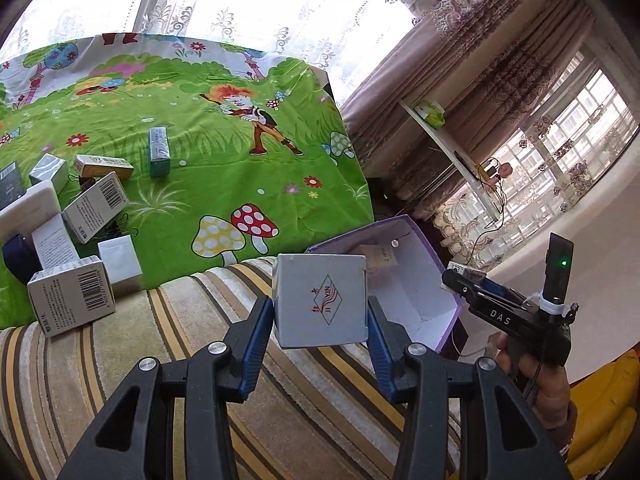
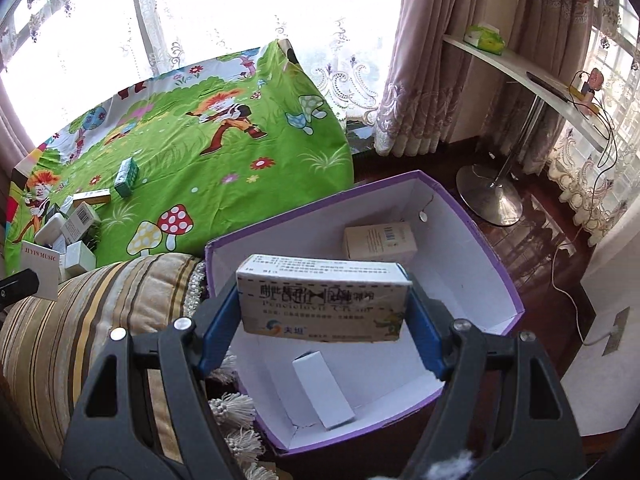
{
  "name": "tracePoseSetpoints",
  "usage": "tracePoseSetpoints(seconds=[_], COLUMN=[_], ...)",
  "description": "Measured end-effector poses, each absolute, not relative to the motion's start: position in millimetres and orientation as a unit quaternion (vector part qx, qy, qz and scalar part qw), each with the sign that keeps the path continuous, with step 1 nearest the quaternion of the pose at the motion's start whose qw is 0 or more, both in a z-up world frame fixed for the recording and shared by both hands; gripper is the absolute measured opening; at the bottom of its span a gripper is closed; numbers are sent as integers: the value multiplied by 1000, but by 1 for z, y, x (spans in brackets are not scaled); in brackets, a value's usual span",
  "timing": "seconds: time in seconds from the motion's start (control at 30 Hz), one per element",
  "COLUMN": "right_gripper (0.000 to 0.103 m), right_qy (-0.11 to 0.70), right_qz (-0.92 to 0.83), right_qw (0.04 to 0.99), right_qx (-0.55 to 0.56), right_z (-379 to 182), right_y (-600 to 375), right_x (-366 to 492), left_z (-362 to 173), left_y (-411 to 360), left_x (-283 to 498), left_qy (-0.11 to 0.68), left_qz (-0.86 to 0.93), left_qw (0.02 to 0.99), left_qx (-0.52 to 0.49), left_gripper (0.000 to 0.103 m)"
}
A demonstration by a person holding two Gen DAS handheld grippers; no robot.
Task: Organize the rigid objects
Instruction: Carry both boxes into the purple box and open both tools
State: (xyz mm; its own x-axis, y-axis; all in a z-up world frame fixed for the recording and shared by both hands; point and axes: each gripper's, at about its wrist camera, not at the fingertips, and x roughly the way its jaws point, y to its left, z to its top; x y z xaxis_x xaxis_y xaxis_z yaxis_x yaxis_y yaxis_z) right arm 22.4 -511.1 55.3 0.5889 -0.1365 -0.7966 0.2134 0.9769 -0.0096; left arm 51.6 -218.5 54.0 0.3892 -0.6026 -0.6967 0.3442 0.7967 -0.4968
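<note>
**Two boxes on the way in, most of the pile still to sort**

The job looks to be at an early-to-middle stage. The purple bin [image 2: 472, 216], white inside, stands at the near right, past the end of the striped cushion [image 2: 80, 304], and so far holds only two things that can be seen: a cream carton [image 2: 380, 242] lying against the far wall and a plain white carton [image 2: 322, 388] flat on the floor toward the near corner. The rest of the bin floor is bare.

Each tool carries one more item. The right tool [image 2: 324, 312] is closed on a long medicine box [image 2: 320, 300], gripped by its short ends and held level directly above the bin's open top, well placed for a drop. The left tool [image 1: 320, 312] is closed on a small grey box [image 1: 320, 300] with a red-and-green diamond logo, hanging over the cushion just left of the bin's near rim; it is not yet over the opening.

What remains is the larger share. On the green cartoon-print cloth [image 1: 224, 184], at the far left, a loose cluster of cartons [image 1: 76, 240] lies jumbled, some leaning on one another, with barcodes showing. A teal box [image 1: 159, 152] stands apart from the cluster, a little farther right, and a yellow-edged box [image 1: 103, 165] lies beside it. A count of roughly ten is my estimate; some are partly hidden behind others.
</note>
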Motion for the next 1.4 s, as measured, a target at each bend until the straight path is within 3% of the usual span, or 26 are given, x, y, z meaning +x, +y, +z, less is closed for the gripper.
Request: tracePoseSetpoints(seconds=[0.37, 0.5, 1.4], right_gripper=[79, 85, 86], right_qy=[440, 442, 433], right_qz=[-150, -171, -89], right_qw=[884, 878, 896], right_qx=[53, 63, 50], right_z=[57, 56, 67], right_y=[-545, -554, -509], right_x=[11, 9, 21], left_z=[54, 47, 63], left_y=[-274, -288, -251], left_x=[43, 40, 41], left_qy=[483, 501, 459], left_qz=[-362, -379, -352], left_qw=[788, 770, 808], left_qx=[-119, -111, -118], left_gripper=[47, 53, 55])
